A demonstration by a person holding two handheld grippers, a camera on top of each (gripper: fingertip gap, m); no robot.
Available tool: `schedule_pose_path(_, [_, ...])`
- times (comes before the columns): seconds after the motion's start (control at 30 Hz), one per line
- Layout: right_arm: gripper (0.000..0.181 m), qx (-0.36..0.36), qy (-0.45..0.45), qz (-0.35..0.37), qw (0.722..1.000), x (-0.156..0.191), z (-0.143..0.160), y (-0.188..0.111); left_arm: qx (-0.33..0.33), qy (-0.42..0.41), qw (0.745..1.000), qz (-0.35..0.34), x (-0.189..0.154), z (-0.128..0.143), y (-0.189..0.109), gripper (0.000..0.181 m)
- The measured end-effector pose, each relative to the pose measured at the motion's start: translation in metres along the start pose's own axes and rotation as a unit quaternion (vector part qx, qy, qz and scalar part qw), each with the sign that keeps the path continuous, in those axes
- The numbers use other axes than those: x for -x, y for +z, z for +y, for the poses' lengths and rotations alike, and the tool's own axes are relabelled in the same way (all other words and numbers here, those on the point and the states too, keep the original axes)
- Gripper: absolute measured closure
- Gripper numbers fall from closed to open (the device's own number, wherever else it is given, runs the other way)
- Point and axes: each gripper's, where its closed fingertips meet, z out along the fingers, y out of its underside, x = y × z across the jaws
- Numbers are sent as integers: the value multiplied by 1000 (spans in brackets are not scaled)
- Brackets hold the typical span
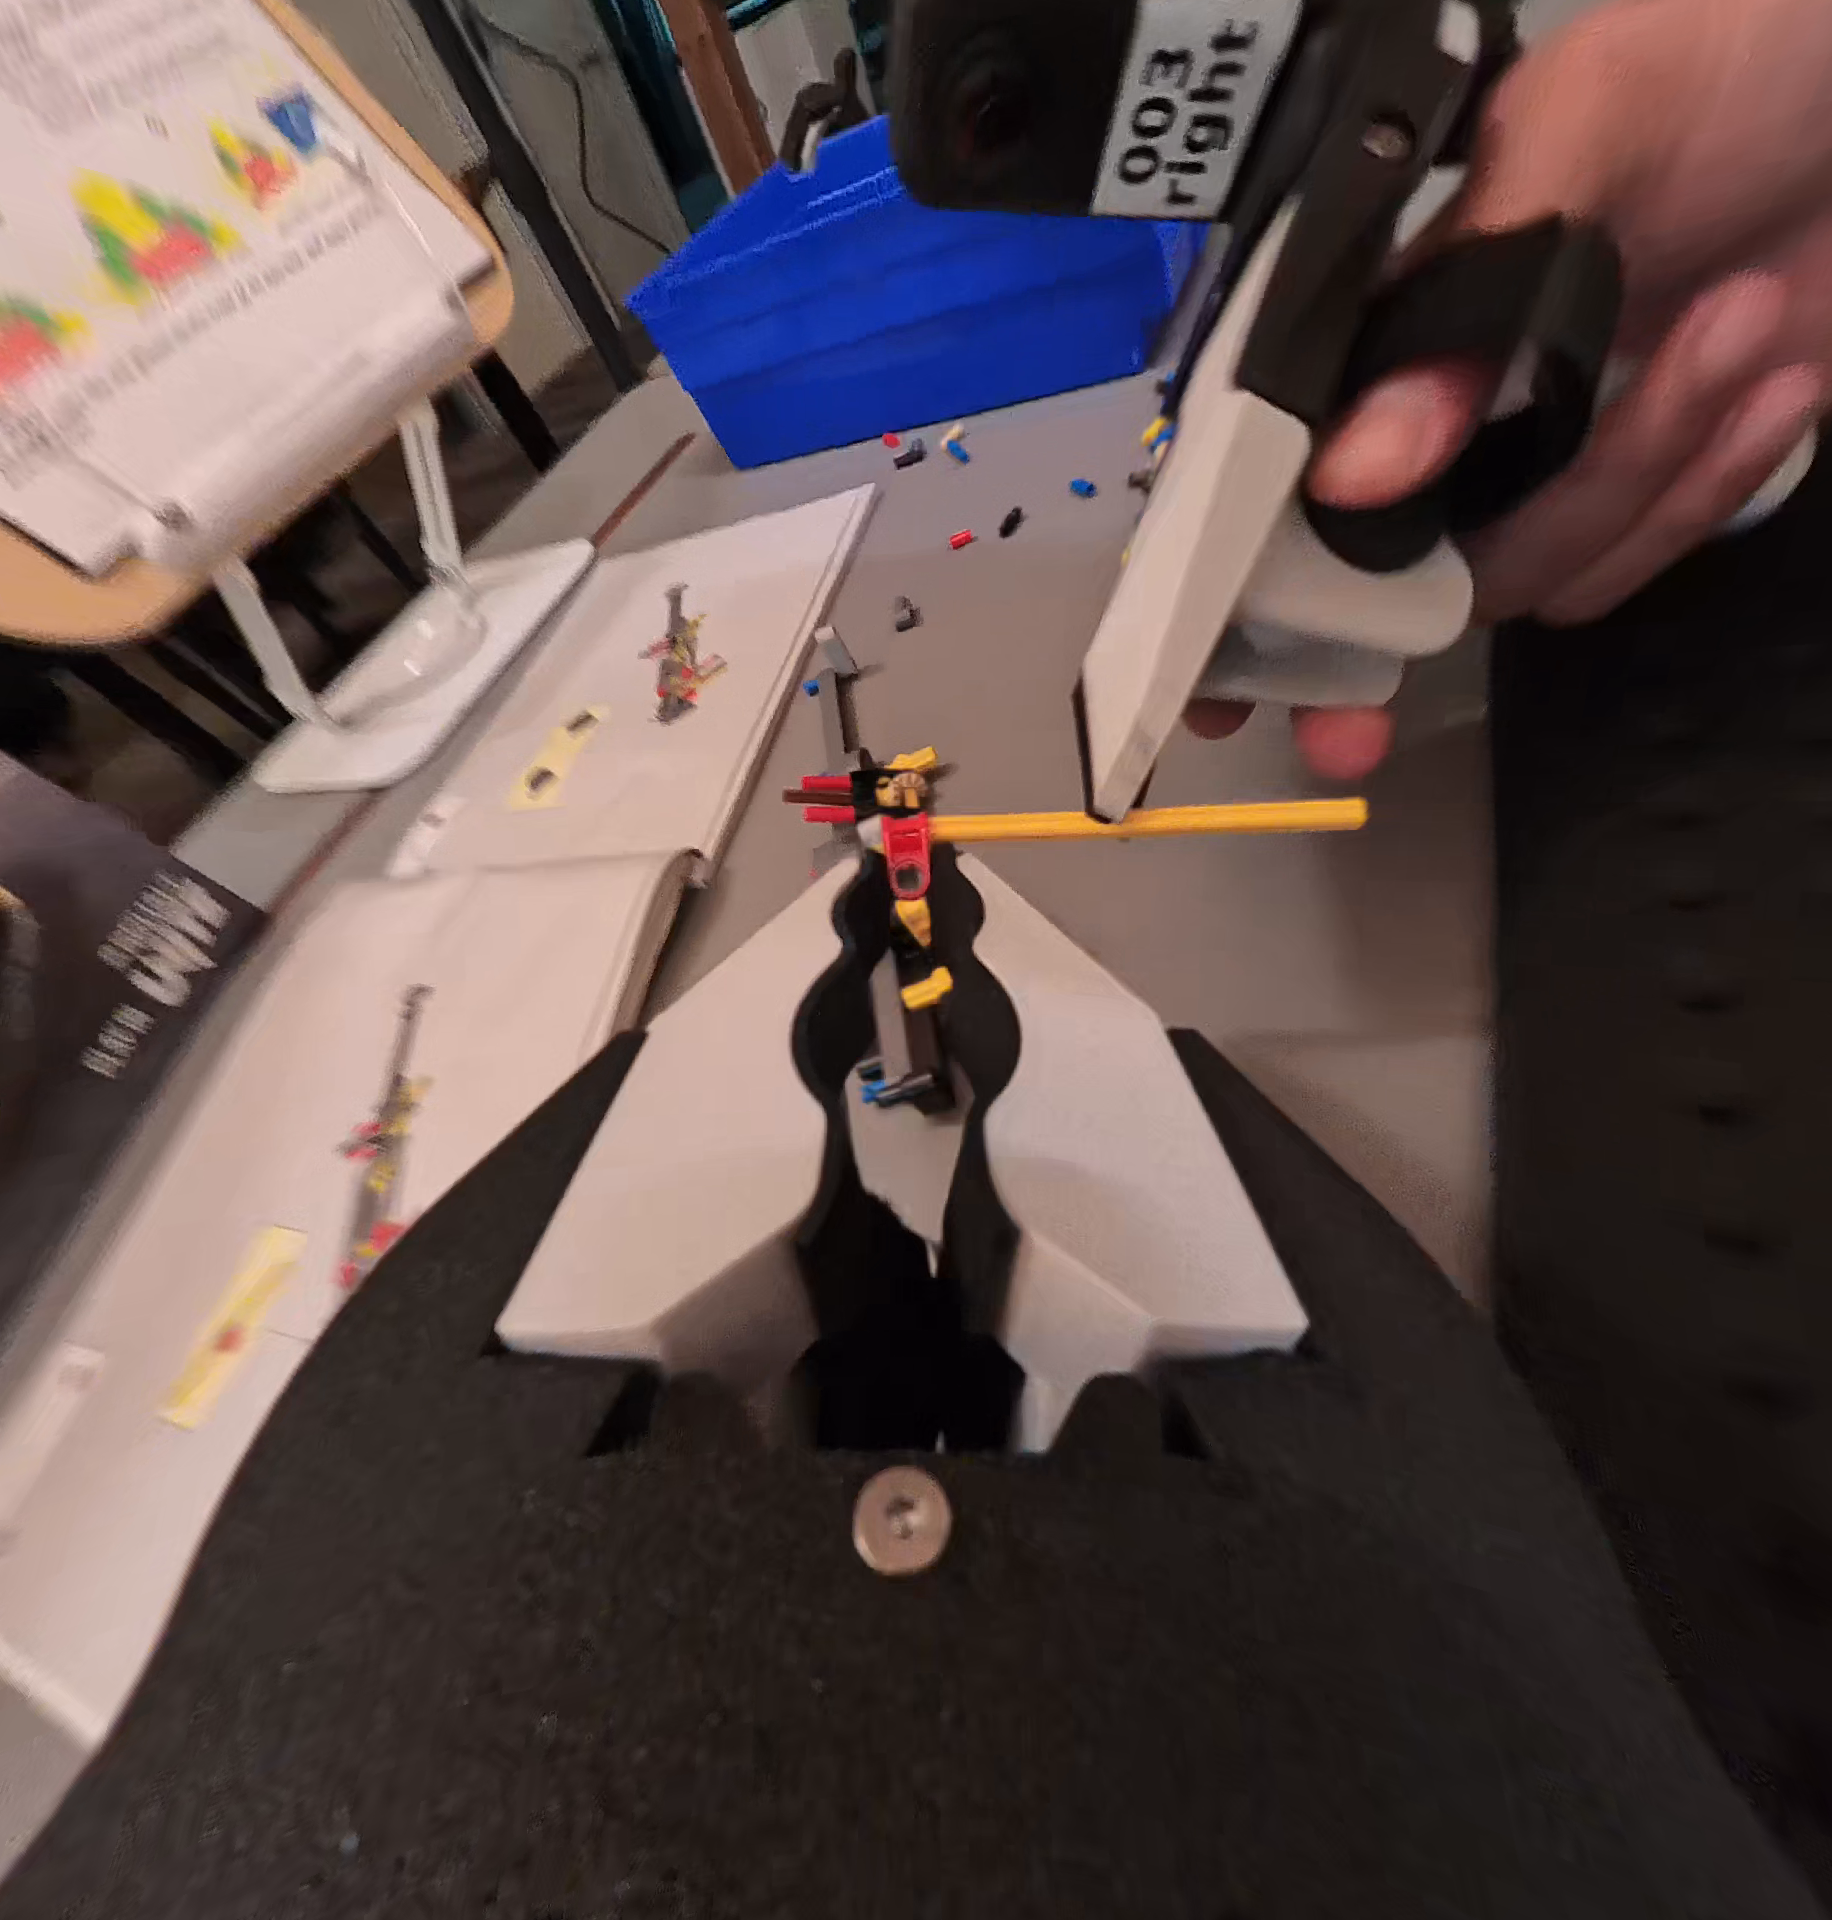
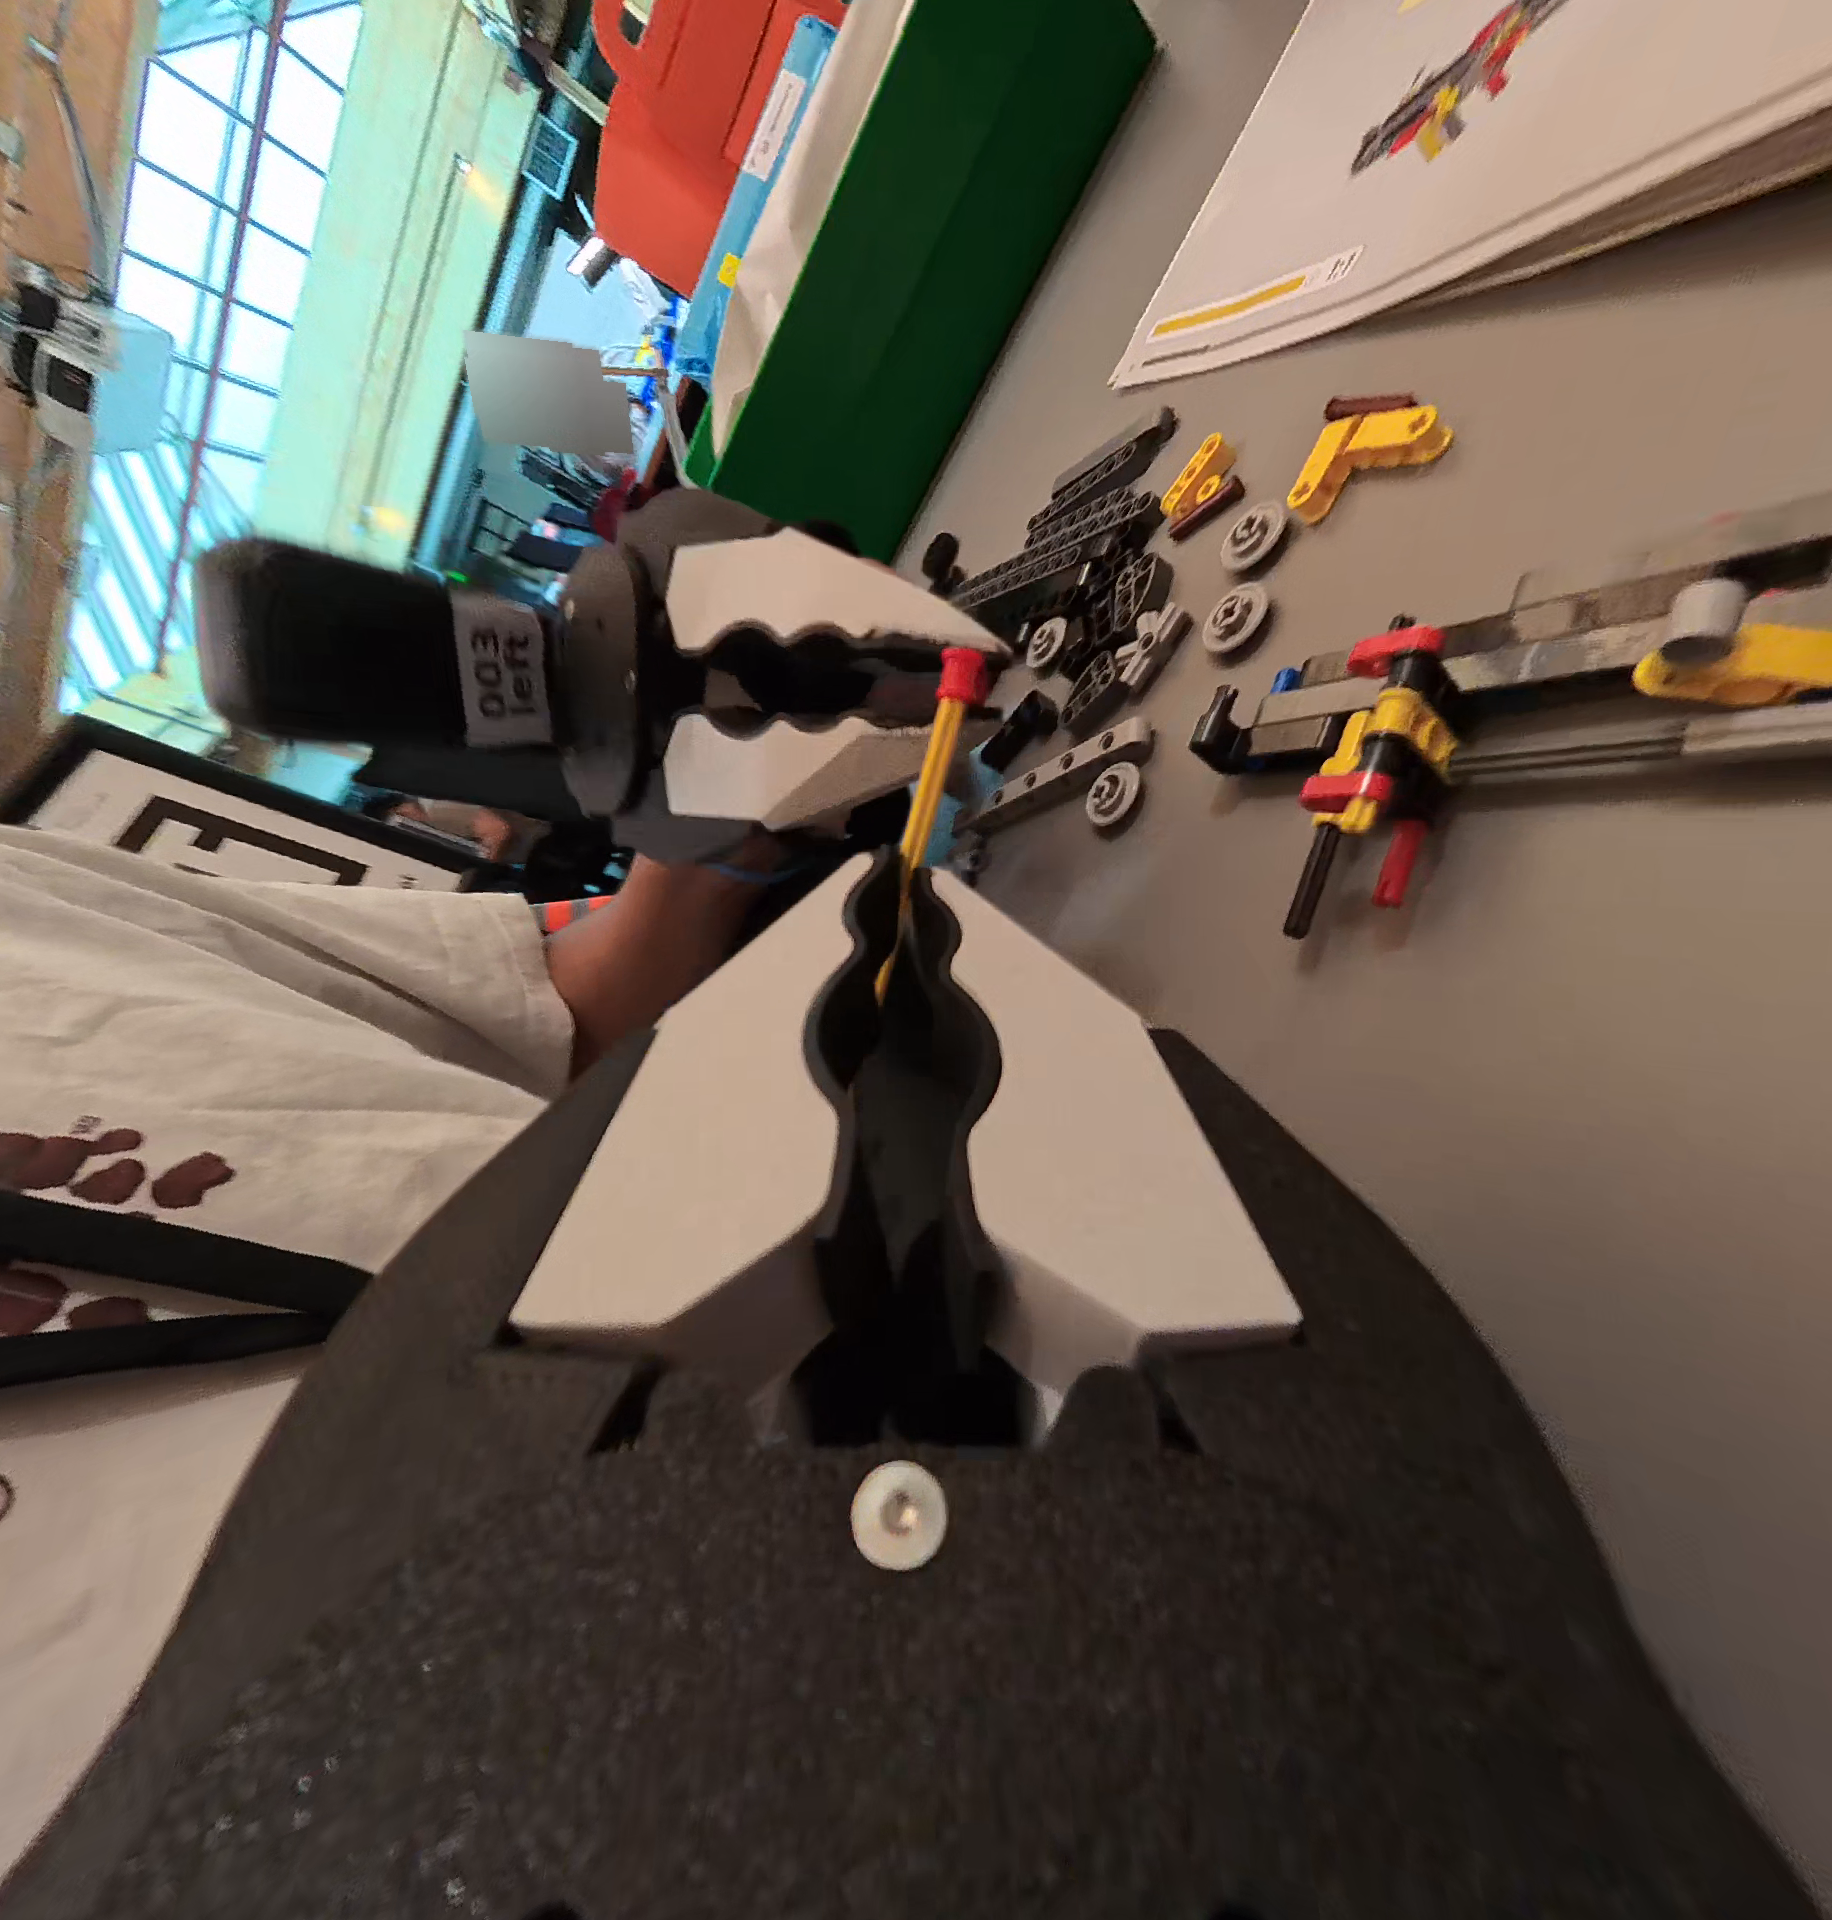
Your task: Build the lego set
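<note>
Two grippers meet at frame centre: the left gripper (image 1: 907, 883) is clenched on a small red connector (image 1: 907, 857), while the right gripper (image 2: 896, 914) pinches the yellow axle (image 1: 1151, 821) that enters it. At the right of the right wrist view, the partly built assembly (image 2: 1514, 686) and loose black beams (image 2: 1088, 540) lie on the grey table (image 2: 1618, 1143).

Loose pieces (image 2: 1099, 582) beside booklet (image 2: 1514, 177)
</note>
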Motion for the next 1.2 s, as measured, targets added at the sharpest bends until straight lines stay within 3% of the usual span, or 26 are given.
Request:
schedule_pose_path(0.1, [180, 5, 24, -23, 999, 1, 5, 2, 8, 76, 997, -21, -3, 1, 1, 176])
schedule_pose_path(0.33, [180, 75, -87, 45, 992, -13, 23, -1, 10, 30, 998, 62, -20, 10, -4, 175])
schedule_pose_path(0.53, [180, 122, -79, 30, 989, -15, 38, 3, 48, 98, 992, 57, -27, 24, 1, 175])
schedule_pose_path(0.73, [180, 108, -66, 34, 991, -17, 35, 5, 41, 48, 996, 66, -22, 22, -2, 175])
schedule_pose_path(1.2, [180, 81, 67, -121, 987, 13, 13, 2, -21, -87, 992, 92, -14, -3, -9, 175])
